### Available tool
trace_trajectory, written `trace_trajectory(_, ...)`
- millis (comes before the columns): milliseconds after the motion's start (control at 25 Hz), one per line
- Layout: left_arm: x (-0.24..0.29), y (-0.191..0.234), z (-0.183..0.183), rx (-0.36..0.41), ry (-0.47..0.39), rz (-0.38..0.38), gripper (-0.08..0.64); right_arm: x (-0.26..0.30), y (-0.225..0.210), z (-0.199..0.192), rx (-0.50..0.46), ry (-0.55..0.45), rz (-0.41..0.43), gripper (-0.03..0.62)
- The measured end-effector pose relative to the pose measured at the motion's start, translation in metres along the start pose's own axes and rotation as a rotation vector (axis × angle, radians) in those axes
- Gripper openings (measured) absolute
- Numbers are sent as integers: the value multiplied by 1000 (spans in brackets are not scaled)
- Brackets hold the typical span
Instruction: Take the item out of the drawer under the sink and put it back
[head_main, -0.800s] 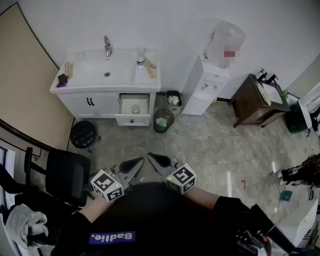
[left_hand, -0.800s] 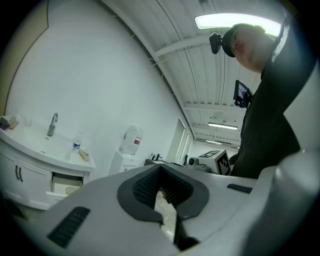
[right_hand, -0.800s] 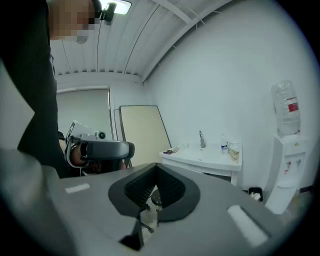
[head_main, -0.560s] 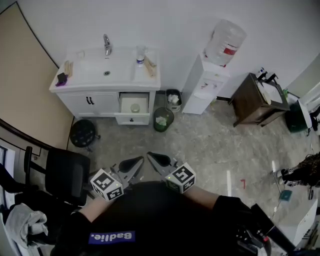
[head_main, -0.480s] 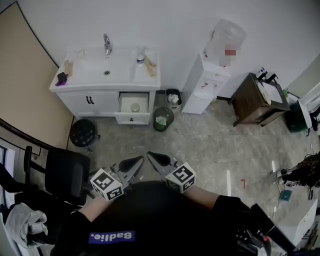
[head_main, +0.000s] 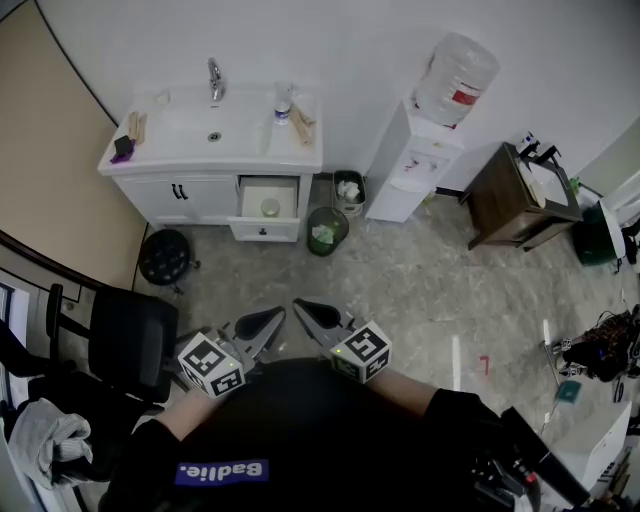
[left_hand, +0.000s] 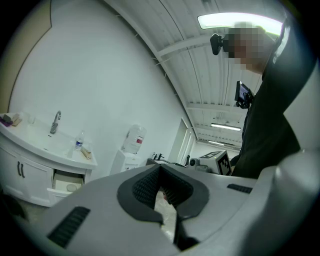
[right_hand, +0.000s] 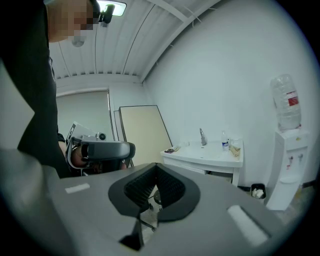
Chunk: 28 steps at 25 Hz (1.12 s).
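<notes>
I am holding my left gripper (head_main: 266, 324) and right gripper (head_main: 310, 316) near my body, both jaws together and empty. The small pale round item (head_main: 270, 207) is lying in the open white drawer (head_main: 263, 232) under the white sink (head_main: 190, 135), well apart from me. Arriving with the jaws closed, I am risking shoving it deeper.

Lighting: bright and even, the white wall (head_main: 330, 40) and pale floor (head_main: 420, 290) bouncing it softly.
Source: a ceiling panel (left_hand: 240, 20) glowing in the left gripper view (slightly blown out), and a second lamp (right_hand: 112, 7) shining in the right gripper view.
Shadows: faint, pooling beneath the sink cabinet (head_main: 200, 200).
Distortion: straight lines bowing outward, with both gripper views darkening into round vignettes.
Focus: the nearest grey foreground blurring.
</notes>
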<state>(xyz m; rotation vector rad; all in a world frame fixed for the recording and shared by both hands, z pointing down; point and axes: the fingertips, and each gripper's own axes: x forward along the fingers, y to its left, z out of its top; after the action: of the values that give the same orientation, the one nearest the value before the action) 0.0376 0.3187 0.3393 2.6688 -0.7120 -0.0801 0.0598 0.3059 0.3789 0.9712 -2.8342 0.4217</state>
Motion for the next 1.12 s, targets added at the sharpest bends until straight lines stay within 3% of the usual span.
trace_trajectory(280, 24, -2, -7, 0, 9, 33, -9, -11, -23, -4, 14, 13, 12, 2)
trace_trajectory(800, 79, -14, -22, -3, -11, 164, -9, -52, -81, -20, 41, 41, 67, 2)
trace_trajectory(1120, 98, 35, -18, 6, 4, 117, -9, -10, -119, -21, 55, 71, 18, 2)
